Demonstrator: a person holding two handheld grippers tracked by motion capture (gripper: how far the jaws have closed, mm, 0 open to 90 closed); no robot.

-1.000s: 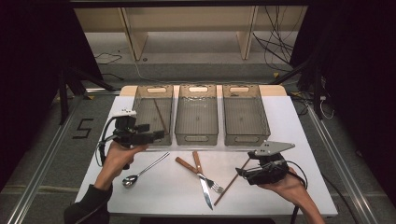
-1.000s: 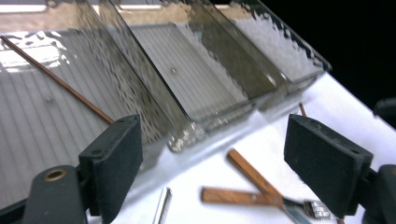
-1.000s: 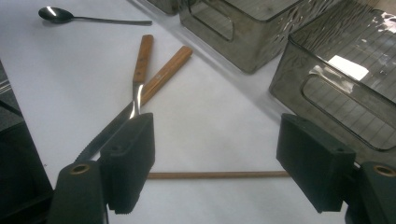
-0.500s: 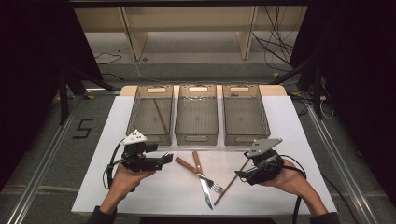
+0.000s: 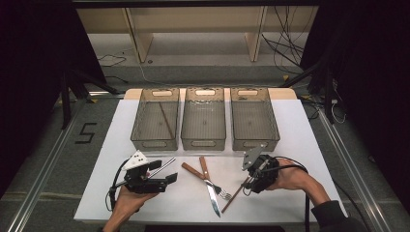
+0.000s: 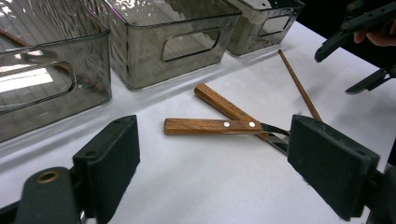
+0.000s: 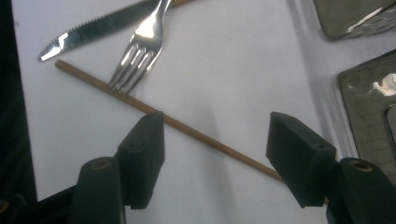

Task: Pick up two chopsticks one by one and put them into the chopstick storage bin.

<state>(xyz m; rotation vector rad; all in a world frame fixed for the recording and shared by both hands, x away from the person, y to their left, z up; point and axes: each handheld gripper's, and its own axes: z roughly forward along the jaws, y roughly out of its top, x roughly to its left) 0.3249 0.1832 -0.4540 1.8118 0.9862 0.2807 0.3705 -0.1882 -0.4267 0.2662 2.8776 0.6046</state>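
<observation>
My left gripper (image 5: 163, 172) hangs low over the white table (image 5: 111, 145) at the front left. Its jaws (image 6: 222, 163) are open and empty. A thin metal handle (image 5: 168, 165) pokes out beside it. Ahead of it a wooden-handled knife (image 6: 210, 126) and a wooden-handled fork (image 6: 223, 105) lie crossed mid-table. My right gripper (image 5: 248, 183) is tipped down over a loose chopstick (image 7: 196, 133). Its jaws (image 7: 219, 156) have just been closing. The chopstick runs between the pads, and neither pad presses on it. The fork's tines (image 7: 135, 60) rest on the chopstick's far end.
Three smoky clear bins (image 5: 205, 140) stand side by side behind the cutlery. The left bin (image 5: 140, 137) holds one chopstick (image 5: 165, 118). The knife blade (image 7: 93, 30) lies close to the fork. The table's front edge runs just below both hands.
My left gripper has come down from in front of the left bin towards the front edge, and the spoon is now under it. My right gripper has moved left over the chopstick and its jaws have narrowed.
</observation>
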